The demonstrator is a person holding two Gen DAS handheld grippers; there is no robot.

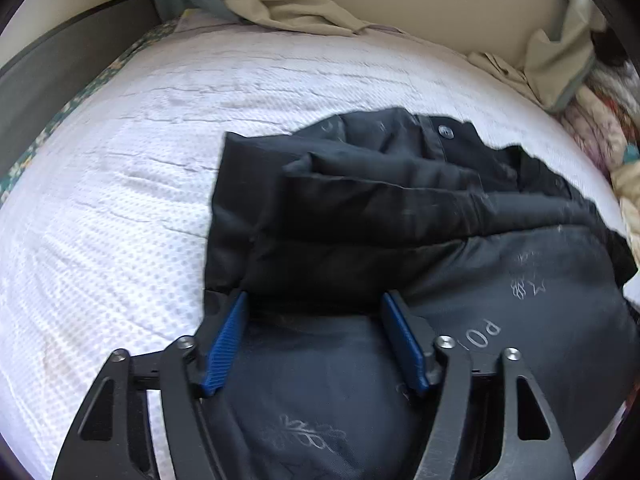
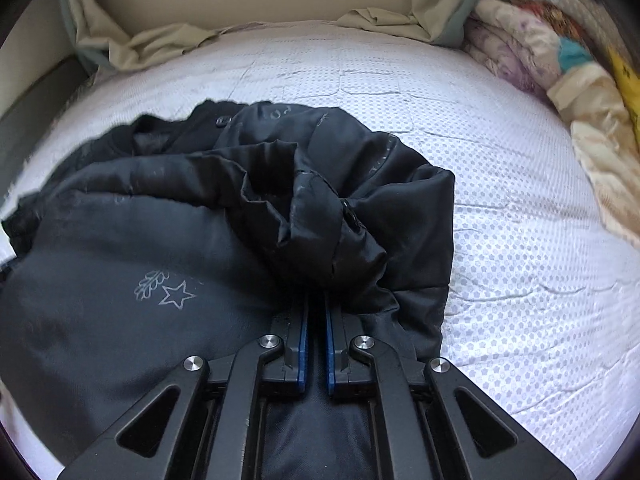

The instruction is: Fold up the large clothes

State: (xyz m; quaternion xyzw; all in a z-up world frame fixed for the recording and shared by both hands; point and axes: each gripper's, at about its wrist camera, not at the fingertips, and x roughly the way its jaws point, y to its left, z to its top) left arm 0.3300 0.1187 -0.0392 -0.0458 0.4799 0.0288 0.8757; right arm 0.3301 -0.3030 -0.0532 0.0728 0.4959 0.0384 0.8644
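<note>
Left gripper (image 1: 314, 300), seen from its wrist camera: jaws spread wide, straddling a padded fold of the black jacket (image 1: 400, 220) without pinching it, apparently positioned to take that edge. Ahead and to its right the garment lies bunched on the white mattress (image 1: 120, 200), its long axis running roughly crosswise to the fingers.

Right gripper (image 2: 316, 308), seen from its wrist camera: jaws nearly together, clamped on a gathered bunch of the jacket (image 2: 160, 240), probably to carry this side over. The printed panel spreads to its left.

Black jacket (image 2: 168, 220) slightly shiny cloth; mattress (image 2: 500, 240) textured white fabric.
</note>
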